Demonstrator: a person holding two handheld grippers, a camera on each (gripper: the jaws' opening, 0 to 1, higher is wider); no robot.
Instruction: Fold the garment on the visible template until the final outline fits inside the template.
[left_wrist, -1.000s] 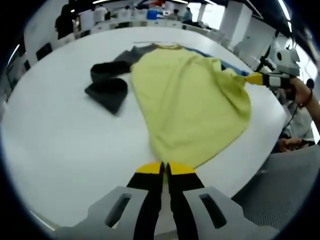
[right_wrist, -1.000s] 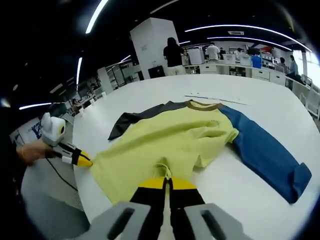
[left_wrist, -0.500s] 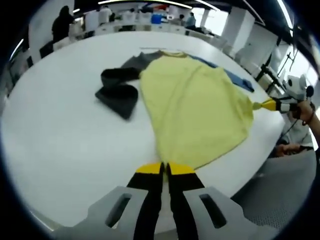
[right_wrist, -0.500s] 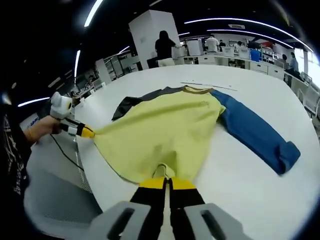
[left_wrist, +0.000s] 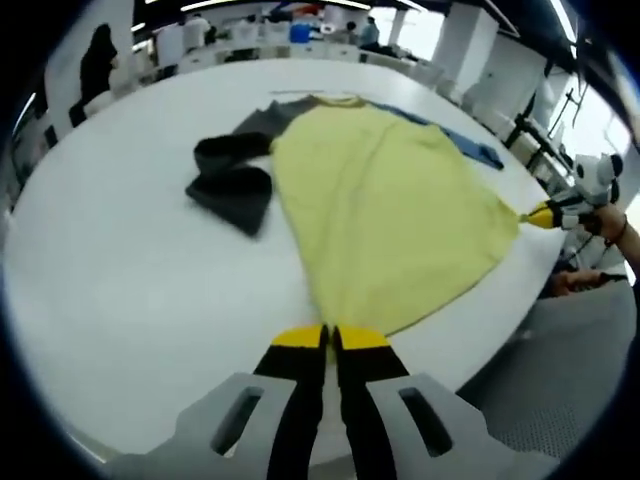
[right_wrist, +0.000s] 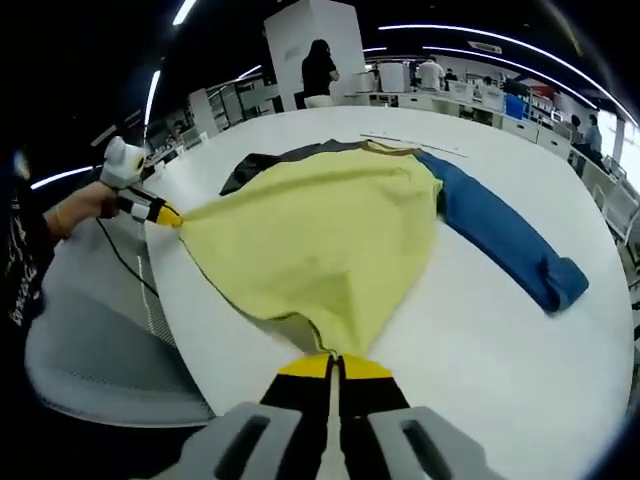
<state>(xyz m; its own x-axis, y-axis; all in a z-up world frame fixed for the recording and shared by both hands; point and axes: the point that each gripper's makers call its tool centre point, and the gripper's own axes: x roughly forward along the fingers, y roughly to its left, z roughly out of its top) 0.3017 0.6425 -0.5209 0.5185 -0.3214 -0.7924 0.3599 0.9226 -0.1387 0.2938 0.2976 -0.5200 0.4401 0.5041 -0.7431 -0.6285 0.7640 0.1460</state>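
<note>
1. In the left gripper view we see our left gripper (left_wrist: 331, 338) nearest, its yellow-tipped jaws pressed together on the near hem corner of the garment (left_wrist: 385, 215).
2. In the right gripper view our right gripper (right_wrist: 334, 363) clamps the other hem corner of the garment (right_wrist: 320, 235) in the same way, jaws closed on the cloth.
3. Between the two grips the yellow body of the garment is pulled taut and spread over the white table (left_wrist: 120, 280), its hem at the table's near edge.
4. Beyond the body, a dark grey sleeve (left_wrist: 232, 178) lies bunched on one side, and a blue sleeve (right_wrist: 500, 238) stretches flat on the other.
5. The collar (right_wrist: 385, 147) lies farthest from us.
6. We cannot make out any template outline on the table.
7. Far behind, people stand at benches (right_wrist: 440, 88).
</note>
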